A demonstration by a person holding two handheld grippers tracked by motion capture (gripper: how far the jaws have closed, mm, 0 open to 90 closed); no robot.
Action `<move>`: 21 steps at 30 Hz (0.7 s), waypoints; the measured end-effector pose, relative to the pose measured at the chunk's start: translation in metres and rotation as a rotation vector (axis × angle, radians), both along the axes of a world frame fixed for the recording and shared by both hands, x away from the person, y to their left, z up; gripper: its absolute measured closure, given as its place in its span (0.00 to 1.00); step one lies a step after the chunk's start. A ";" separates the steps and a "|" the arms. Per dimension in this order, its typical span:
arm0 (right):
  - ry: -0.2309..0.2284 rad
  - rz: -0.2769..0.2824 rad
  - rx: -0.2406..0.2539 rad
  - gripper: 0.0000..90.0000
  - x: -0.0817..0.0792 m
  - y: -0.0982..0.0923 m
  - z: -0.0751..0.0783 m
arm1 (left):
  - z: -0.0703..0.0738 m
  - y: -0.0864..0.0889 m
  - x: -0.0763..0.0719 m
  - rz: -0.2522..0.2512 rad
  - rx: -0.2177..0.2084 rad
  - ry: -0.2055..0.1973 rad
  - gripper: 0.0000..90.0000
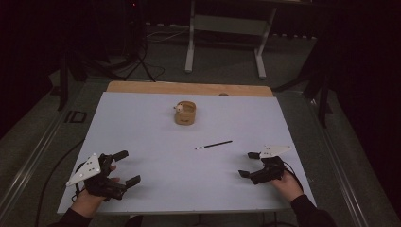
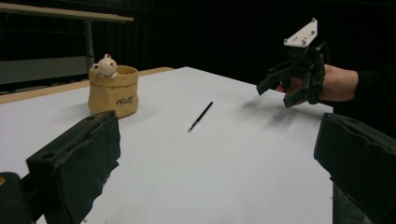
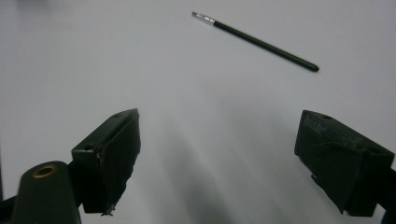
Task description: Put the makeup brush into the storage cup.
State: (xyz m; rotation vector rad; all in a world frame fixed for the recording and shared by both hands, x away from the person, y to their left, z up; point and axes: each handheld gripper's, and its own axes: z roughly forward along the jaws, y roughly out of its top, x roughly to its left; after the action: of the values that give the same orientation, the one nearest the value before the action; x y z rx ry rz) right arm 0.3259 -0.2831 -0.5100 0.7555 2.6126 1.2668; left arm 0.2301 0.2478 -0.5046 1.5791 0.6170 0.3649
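Observation:
A thin black brush (image 1: 214, 144) with a metal tip lies flat near the middle of the white table (image 1: 156, 142); it also appears as the brush (image 2: 200, 116) and the brush (image 3: 256, 41). A small tan cup (image 1: 185, 113) with a little bear figure on its rim stands farther back, seen too as the cup (image 2: 113, 90). My left gripper (image 1: 127, 167) rests near the front left corner, open and empty. My right gripper (image 1: 249, 164) sits near the front right, open and empty, to the right of and nearer than the brush. The right gripper (image 2: 275, 91) is held above the table.
A wooden strip (image 1: 189, 88) runs along the table's far edge. Beyond it on the dark floor stand a white-legged bench (image 1: 227, 28) and a tripod with cables (image 1: 139, 56).

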 end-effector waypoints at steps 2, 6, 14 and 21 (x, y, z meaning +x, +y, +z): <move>0.024 0.019 -0.019 0.16 0.005 0.001 0.001 | 0.000 0.000 0.000 0.000 0.001 -0.002 0.01; 0.054 0.060 -0.056 0.16 0.012 0.005 0.001 | 0.000 0.000 0.000 -0.001 0.001 0.000 0.01; 0.092 0.098 -0.076 0.16 0.025 0.013 0.003 | 0.000 -0.001 0.000 -0.007 0.008 -0.002 0.01; 0.113 0.112 -0.099 0.16 0.041 0.016 0.018 | 0.001 -0.001 0.000 -0.013 0.011 -0.002 0.01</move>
State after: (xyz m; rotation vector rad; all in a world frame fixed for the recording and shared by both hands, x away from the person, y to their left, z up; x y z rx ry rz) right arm 0.3670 -0.2673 -0.4921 0.6929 2.8209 1.1428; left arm 0.2297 0.2468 -0.5041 1.5921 0.6041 0.3611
